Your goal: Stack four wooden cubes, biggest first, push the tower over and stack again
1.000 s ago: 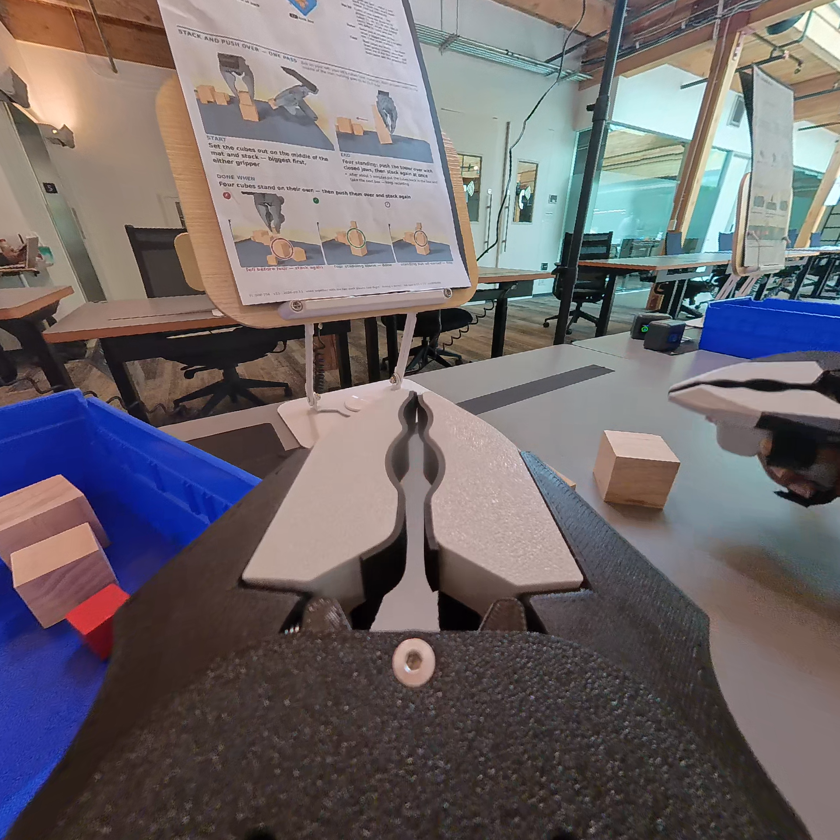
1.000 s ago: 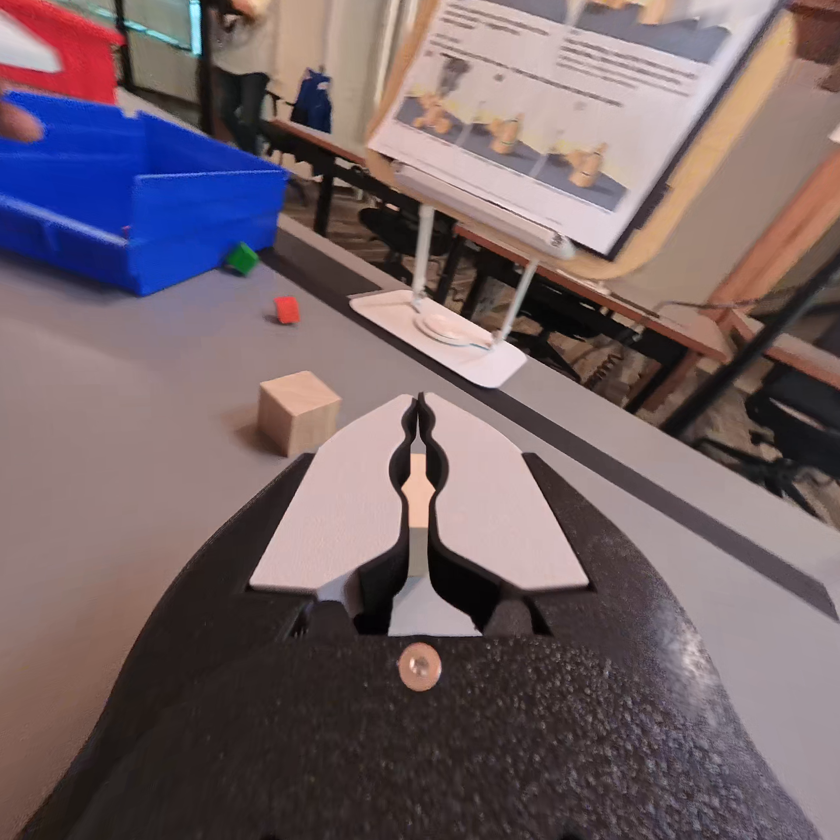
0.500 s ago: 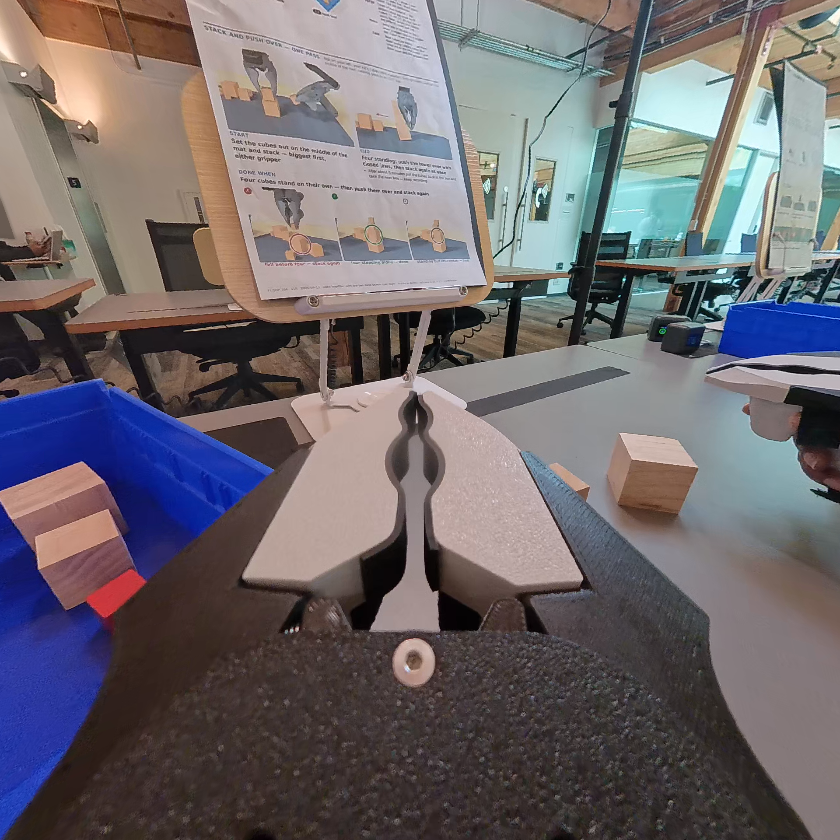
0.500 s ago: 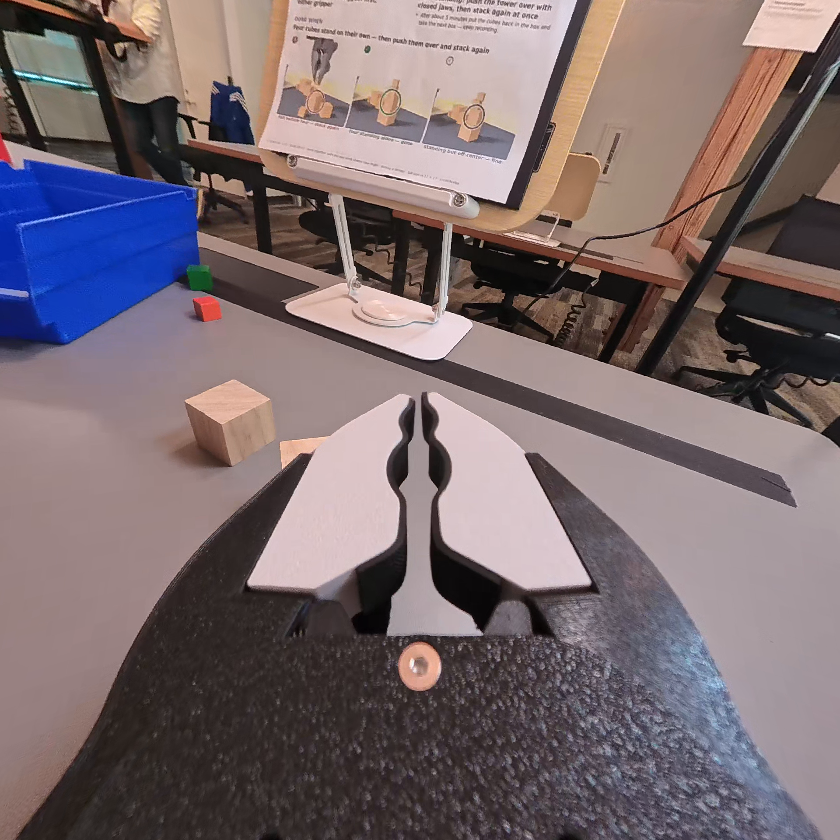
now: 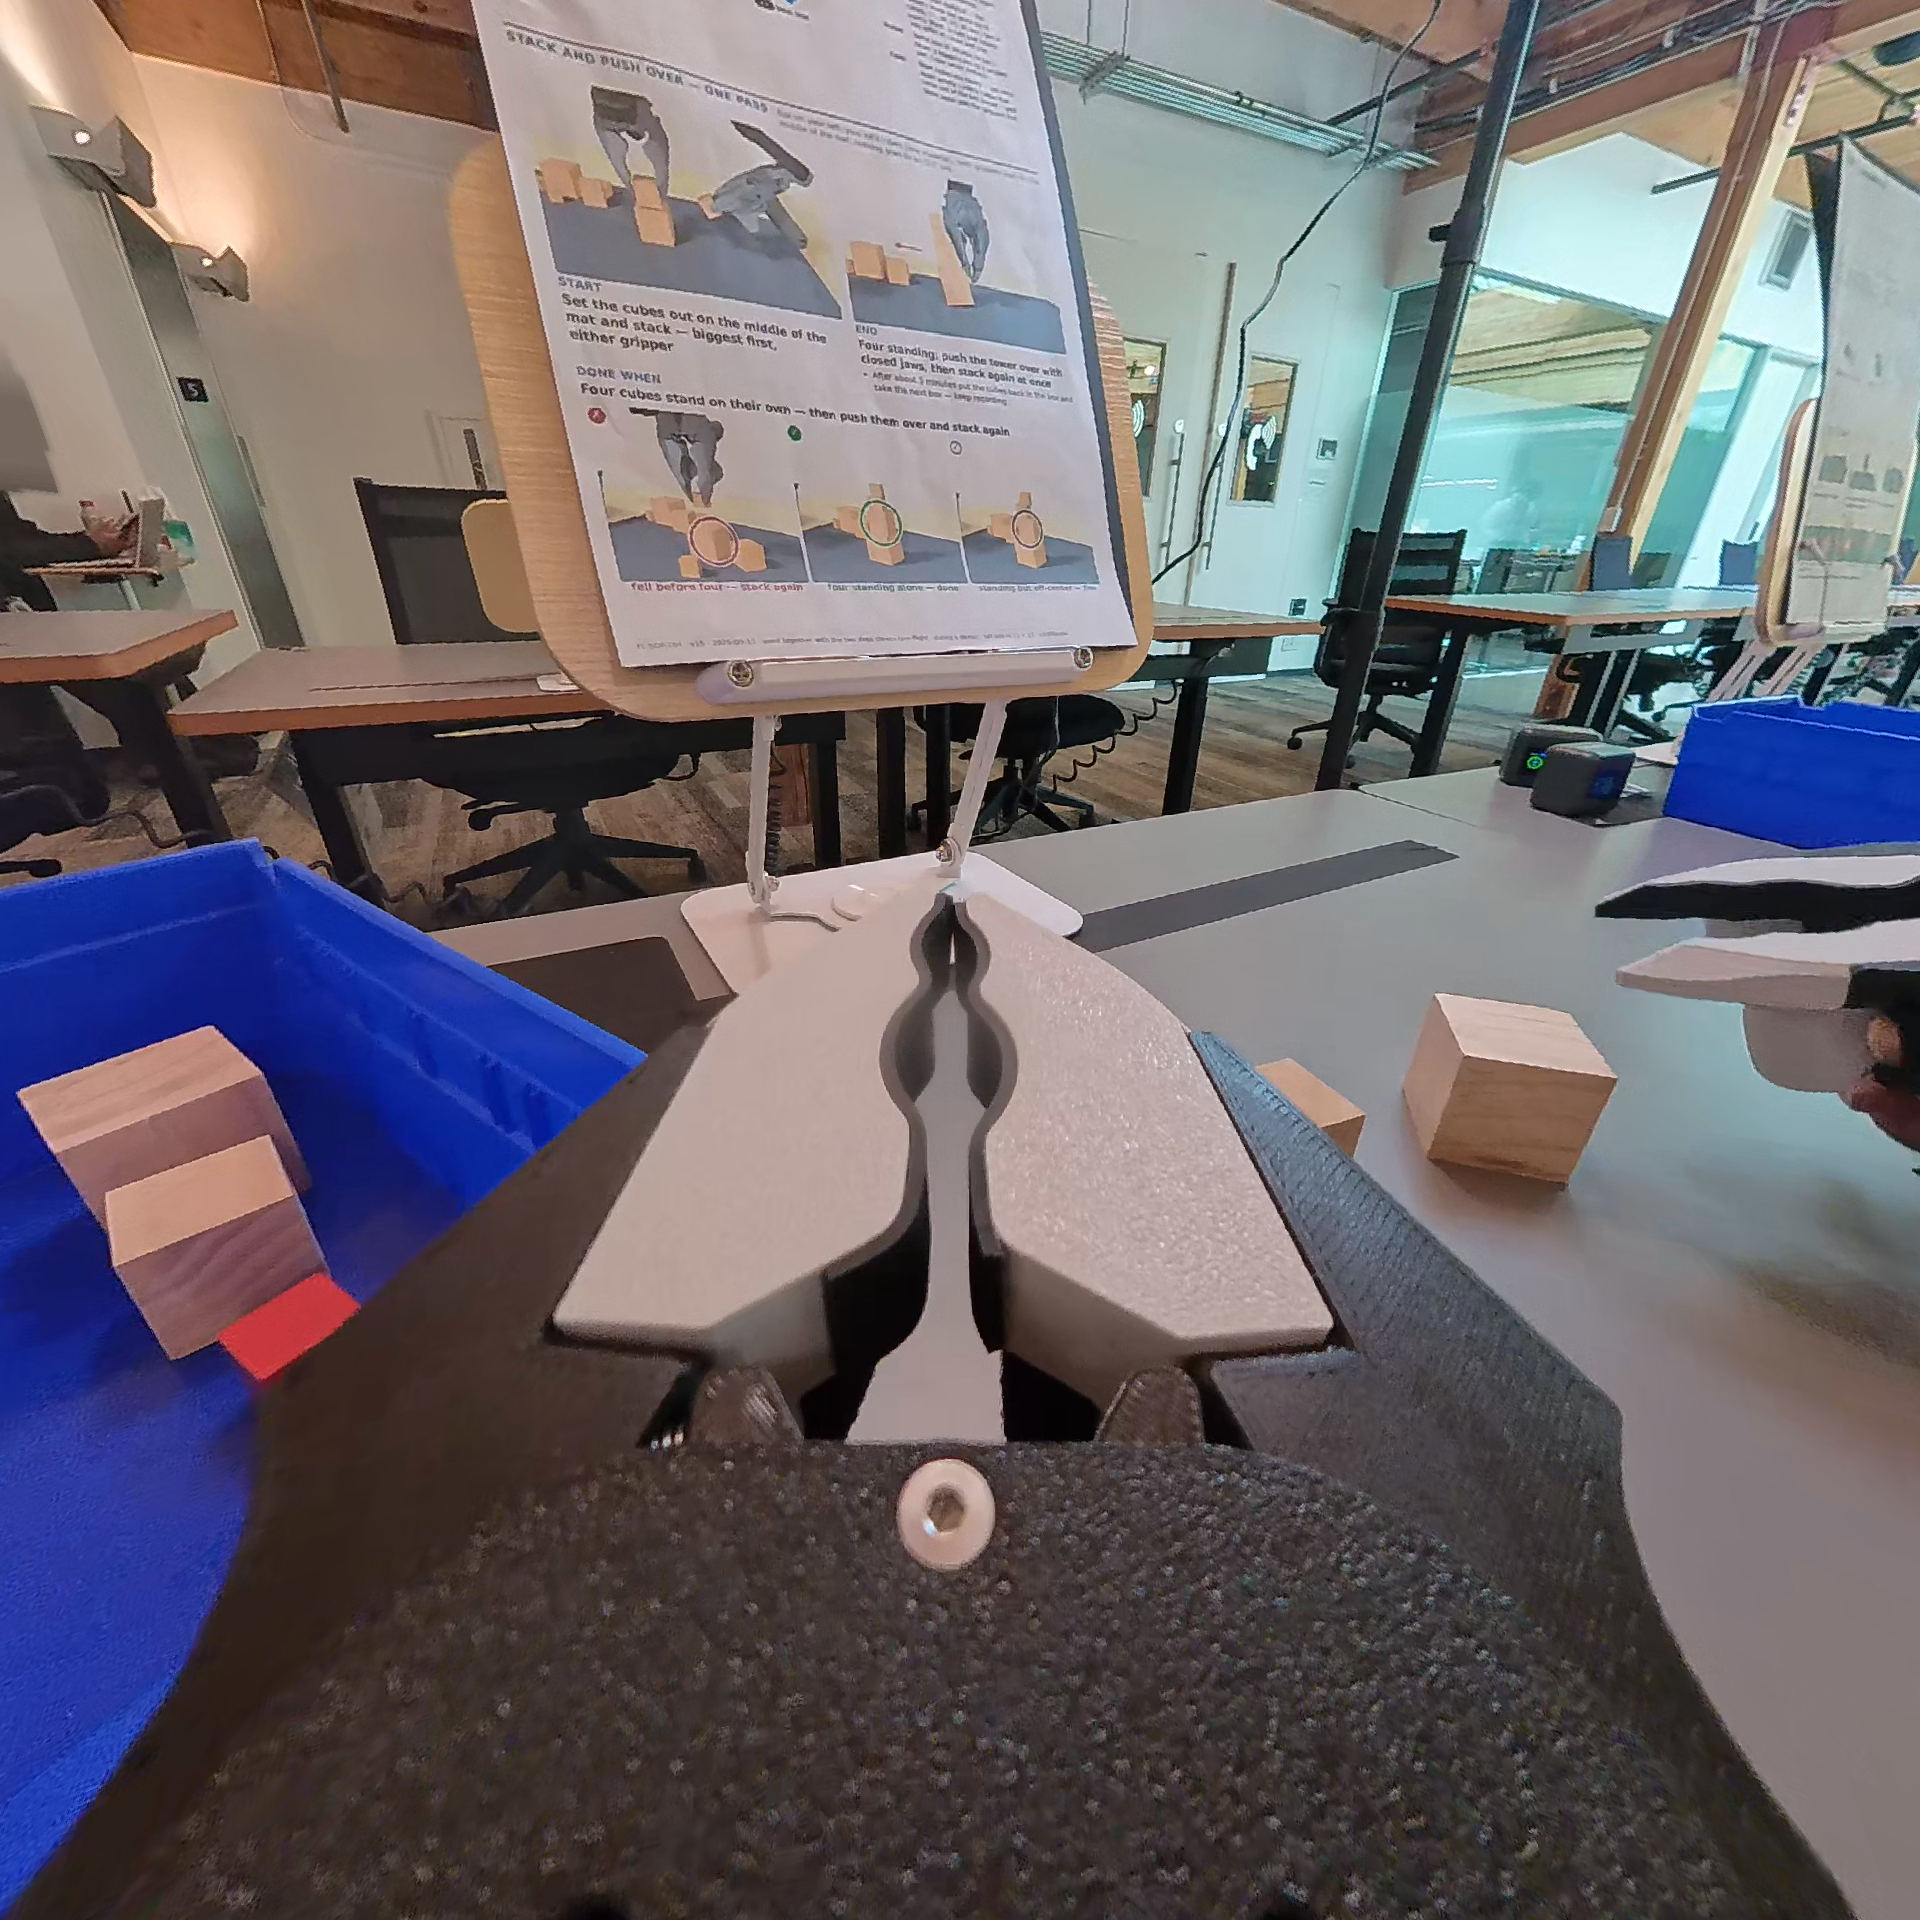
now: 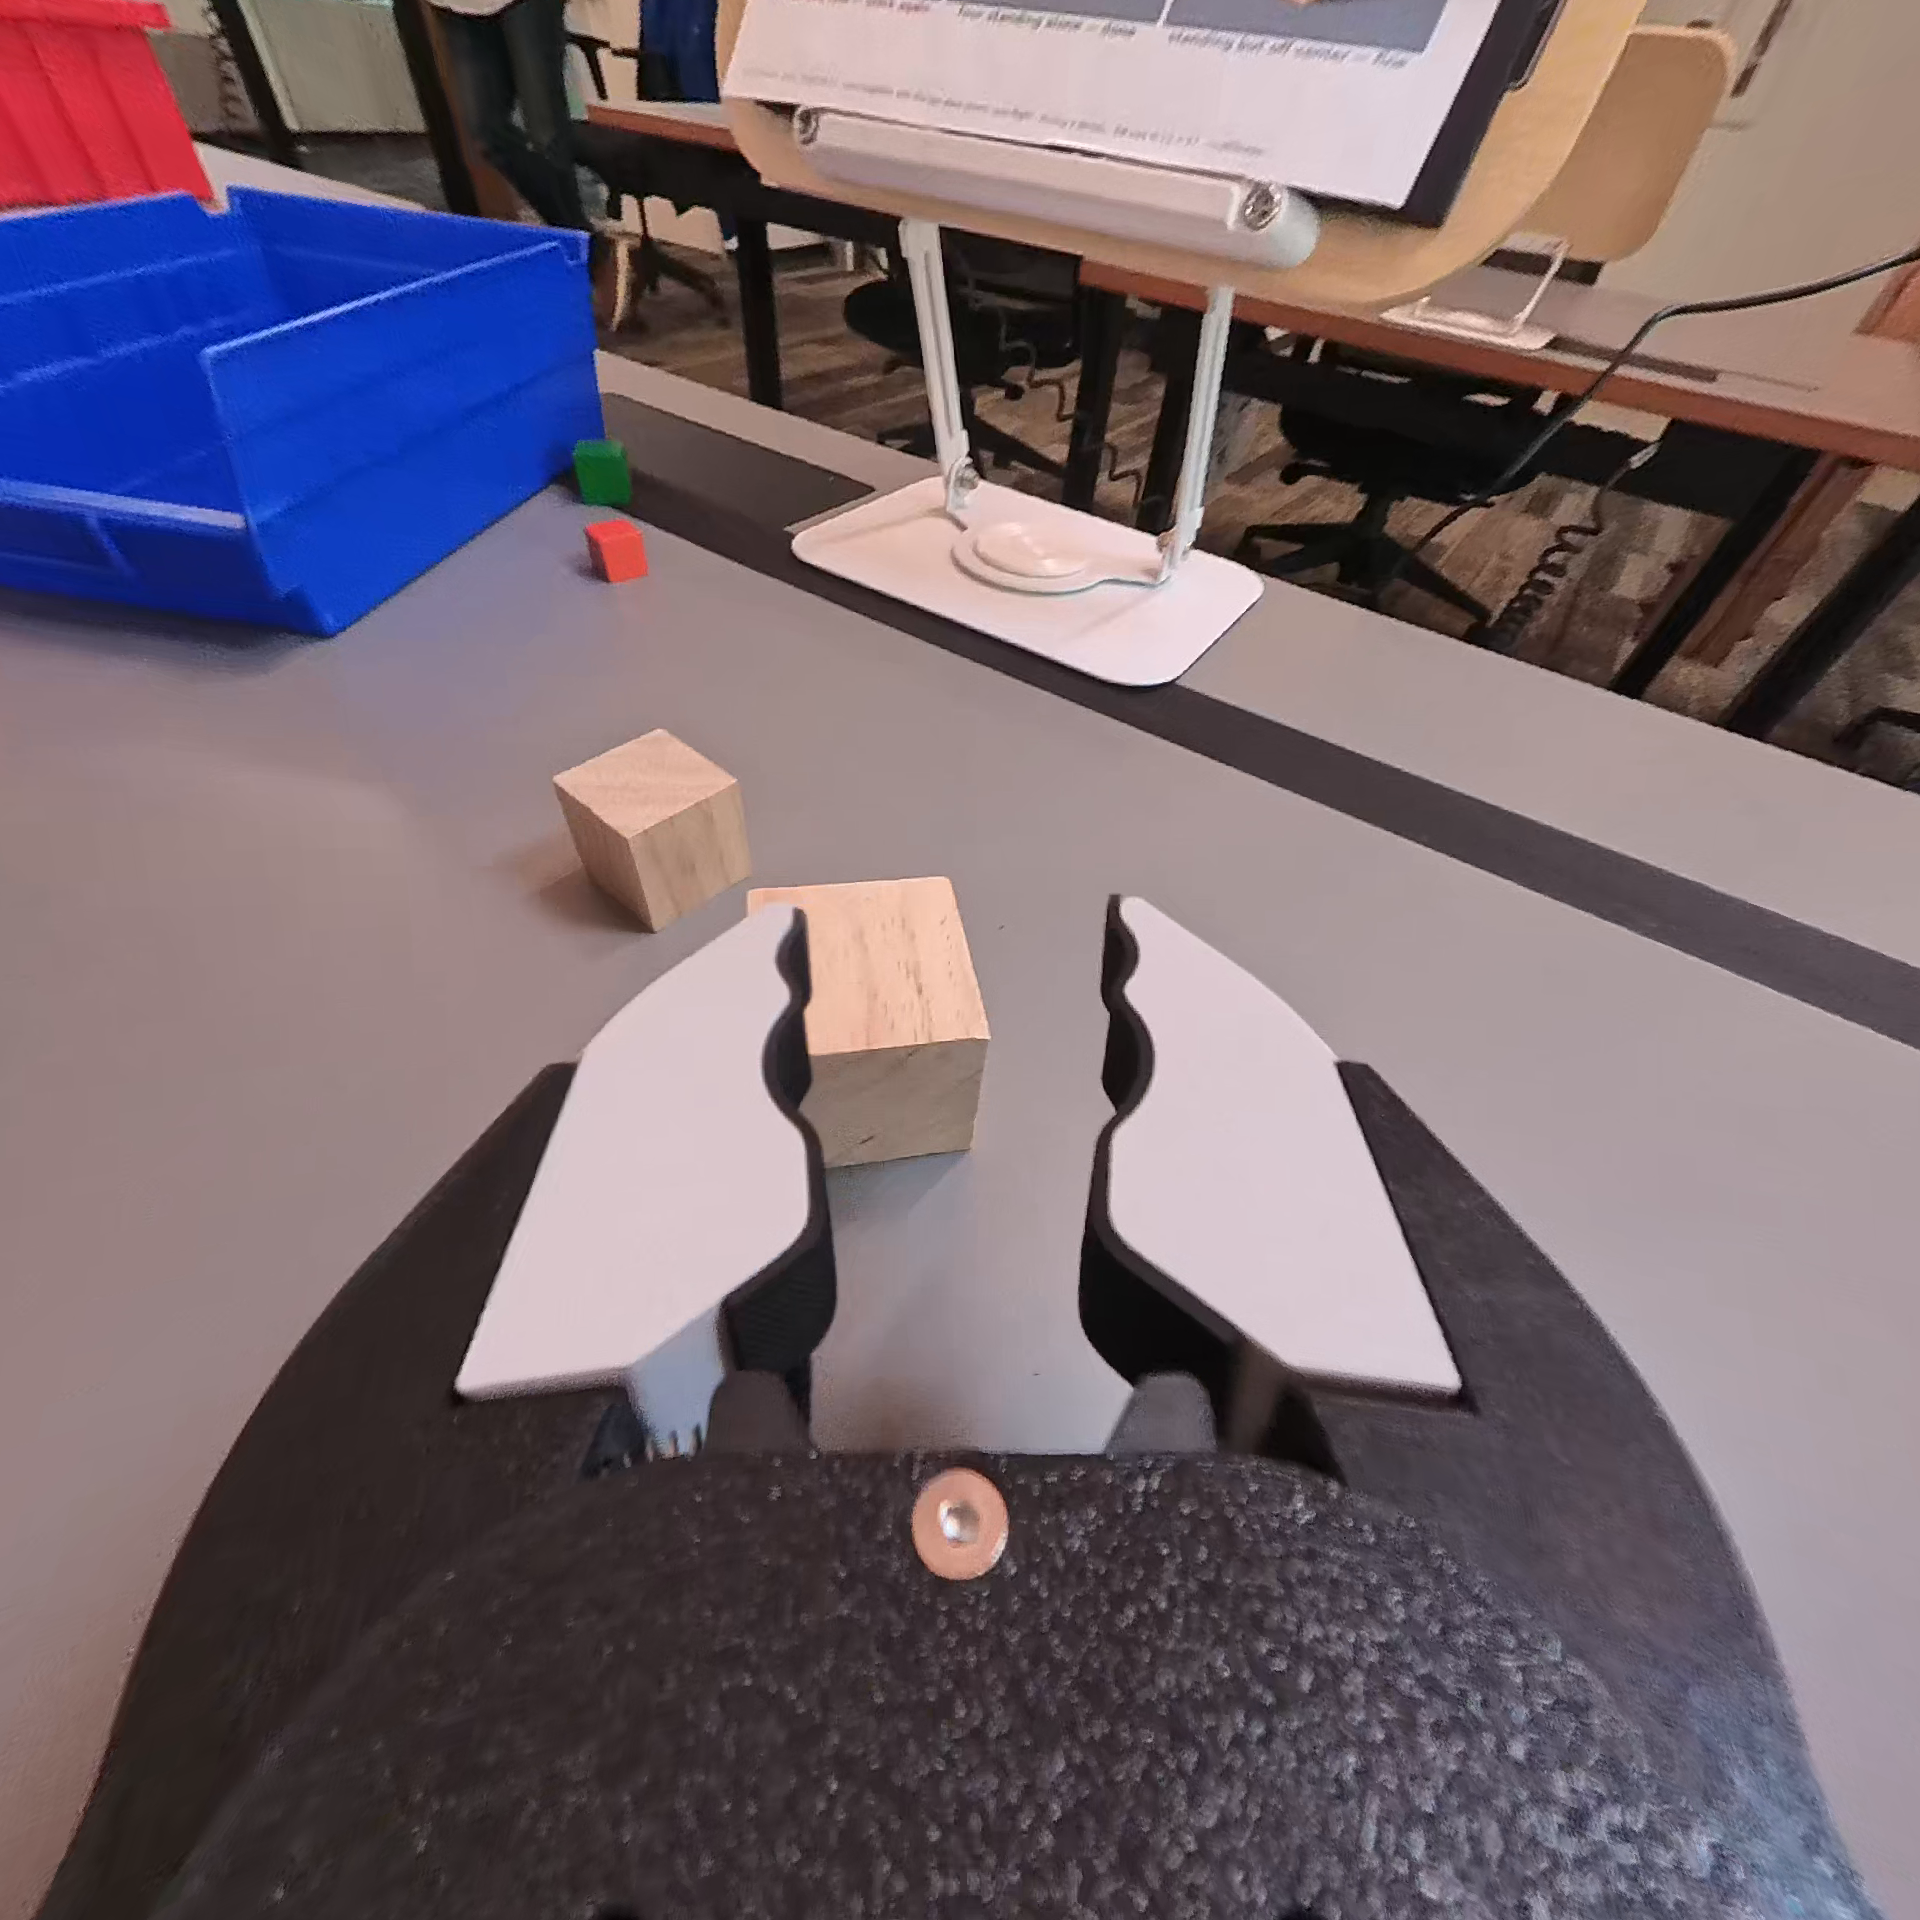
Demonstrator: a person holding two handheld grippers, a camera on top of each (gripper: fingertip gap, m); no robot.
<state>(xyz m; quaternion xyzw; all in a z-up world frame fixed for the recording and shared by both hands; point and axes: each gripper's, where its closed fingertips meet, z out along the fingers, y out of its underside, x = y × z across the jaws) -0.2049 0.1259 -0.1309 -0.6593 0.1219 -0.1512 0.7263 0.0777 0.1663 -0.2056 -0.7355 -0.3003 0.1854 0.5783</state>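
My right gripper (image 6: 956, 909) is open and hangs over the grey table (image 6: 312, 1039). A pale wooden cube (image 6: 894, 1018) stands on the table between its fingers. The cube is close by the left finger (image 6: 686, 1091), with a clear gap to the right one. A second wooden cube (image 6: 655, 821) stands just beyond it to the left. My left gripper (image 5: 951, 914) is shut with nothing between the fingers, held above the table beside a blue bin (image 5: 416, 1039). In the left wrist view the right gripper (image 5: 1616, 940) shows at the right edge, near the wooden cube (image 5: 1507, 1086).
The blue bin holds two wooden blocks (image 5: 197, 1195) and a red cube (image 5: 286, 1335). A green cube (image 6: 601, 471) and a red cube (image 6: 616, 549) lie beside the blue bin (image 6: 395, 416). An instruction sheet on a white stand (image 6: 1029, 582) is at the table's far edge. Left tips to right tips: about 30 cm.
My right gripper has opened wide and tipped down over the nearer wooden cube, which now lies between its fingers. The left gripper stayed shut and hardly moved.
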